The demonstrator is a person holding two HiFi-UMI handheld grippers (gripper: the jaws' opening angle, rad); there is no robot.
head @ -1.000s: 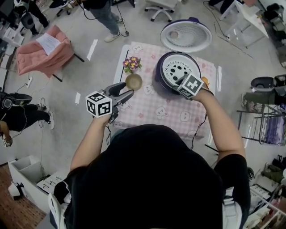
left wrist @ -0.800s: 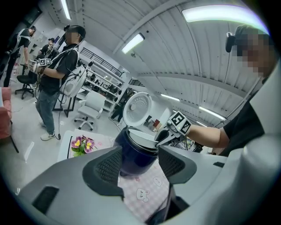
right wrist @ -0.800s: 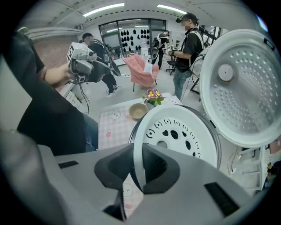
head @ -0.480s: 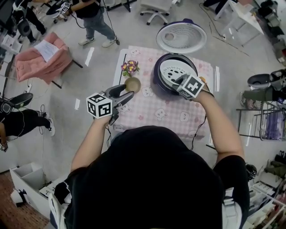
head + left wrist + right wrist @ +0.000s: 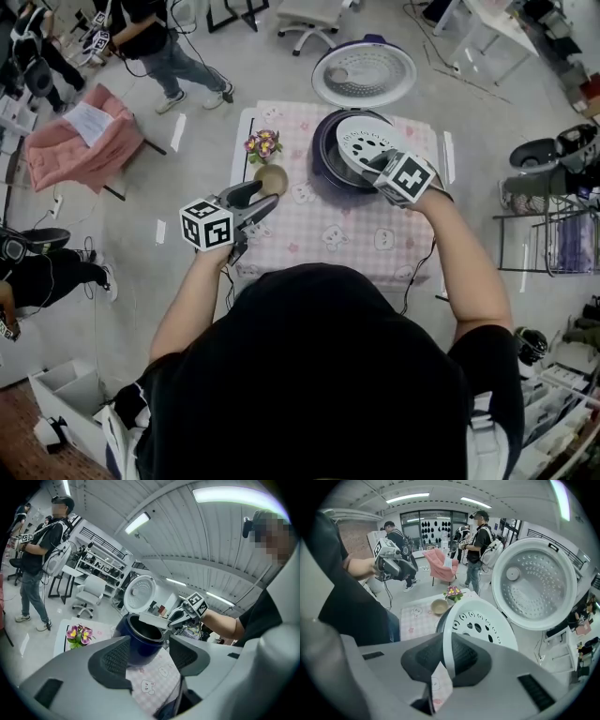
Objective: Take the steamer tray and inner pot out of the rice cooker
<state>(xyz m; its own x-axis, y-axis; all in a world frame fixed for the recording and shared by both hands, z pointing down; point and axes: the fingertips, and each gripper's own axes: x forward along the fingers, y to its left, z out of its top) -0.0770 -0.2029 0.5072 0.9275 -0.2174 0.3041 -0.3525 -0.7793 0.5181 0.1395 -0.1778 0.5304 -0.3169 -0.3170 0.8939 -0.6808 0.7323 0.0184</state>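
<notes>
1. The right gripper (image 5: 380,167) is clamped on the near rim of the steamer tray (image 5: 367,142), its pads pinching the thin white wall from both sides
2. The tray hangs tilted just above the mouth of the rice cooker (image 5: 328,159), which stands toward the far right corner of the table (image 5: 347,244) with its lid (image 5: 364,73) swung open behind it
3. The left gripper (image 5: 262,199) hovers over the table's near left edge with its jaws apart and nothing between them
4. The inner pot (image 5: 149,631) looks to be seated in the cooker; the tray covers most of it in the head view
5. The tray seems to be light, stiff, perforated plastic. A one-sided rim hold lets it droop and swing, so it wants a level, slow carry
6. The pot is probably metal, heavier and smooth-walled. Its upper rim is the only place to grip, and it may slip unless the pads bite well down over the lip
</notes>
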